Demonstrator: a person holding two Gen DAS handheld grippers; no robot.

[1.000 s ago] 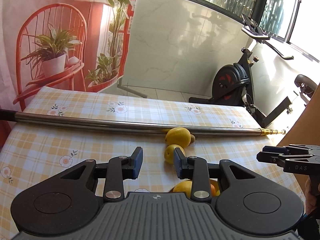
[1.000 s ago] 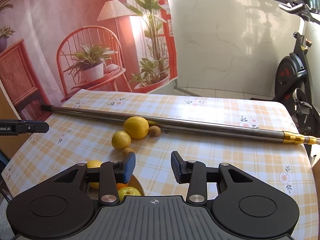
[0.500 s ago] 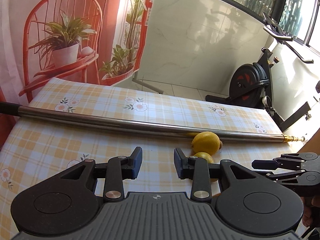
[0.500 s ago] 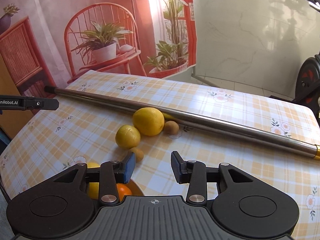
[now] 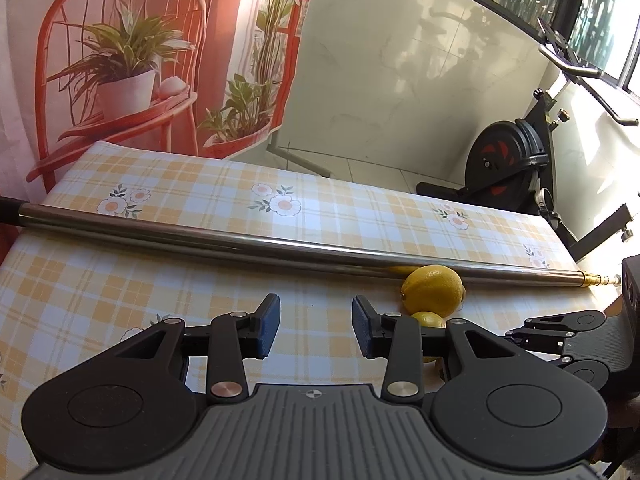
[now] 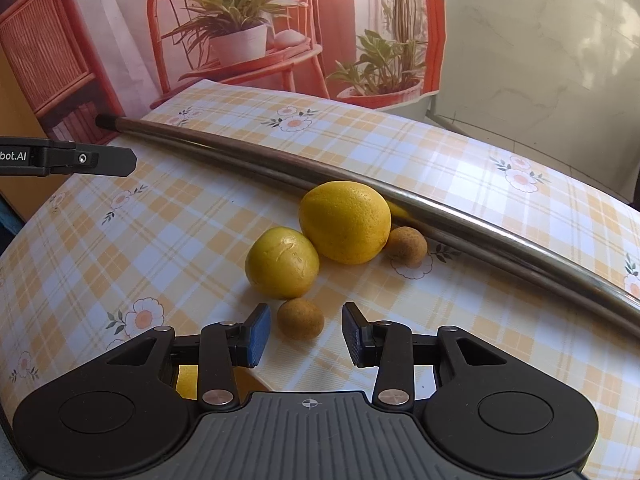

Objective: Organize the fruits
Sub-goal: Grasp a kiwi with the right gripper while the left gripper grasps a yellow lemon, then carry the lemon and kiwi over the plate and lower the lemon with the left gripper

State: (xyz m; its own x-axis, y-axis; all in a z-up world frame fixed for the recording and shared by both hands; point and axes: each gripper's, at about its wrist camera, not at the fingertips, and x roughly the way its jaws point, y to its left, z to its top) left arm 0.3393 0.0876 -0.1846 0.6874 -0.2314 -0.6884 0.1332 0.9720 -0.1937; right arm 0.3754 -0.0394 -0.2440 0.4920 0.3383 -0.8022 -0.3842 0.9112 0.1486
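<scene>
A: What has moved since a second ago?

B: Both grippers have come down and in towards the fruit, so the large yellow lemon (image 6: 345,222) now fills much more of the right wrist view than it did. The left gripper (image 5: 316,330) has slid along the table, leaving the fruit off to its right.

A: Start from the nearest things. What is the right gripper doing?

B: The right gripper (image 6: 305,336) has its blue-padded jaws spread, with nothing pinched. The small round brown fruit (image 6: 300,318) lies just beyond the tips, in line with the gap, and no pad touches it. Under the left finger, a bit of yellow fruit and a pale rim show, too hidden to name.

A: And beyond that?

B: The smaller yellow citrus with a marked skin (image 6: 282,263) sits just behind the brown fruit, touching the large lemon. A second small brown fruit (image 6: 406,247) rests beside the lemon on the other side. Behind them all lies the long steel pole (image 6: 460,224), with the lemon against it.

A: The left gripper?

B: Its jaws are opening, with only the orange-and-white checked tablecloth with flowers (image 5: 120,280) between them. Farther off stand a printed backdrop of a red chair and plants (image 5: 120,60) and a black exercise bike (image 5: 508,156).
</scene>
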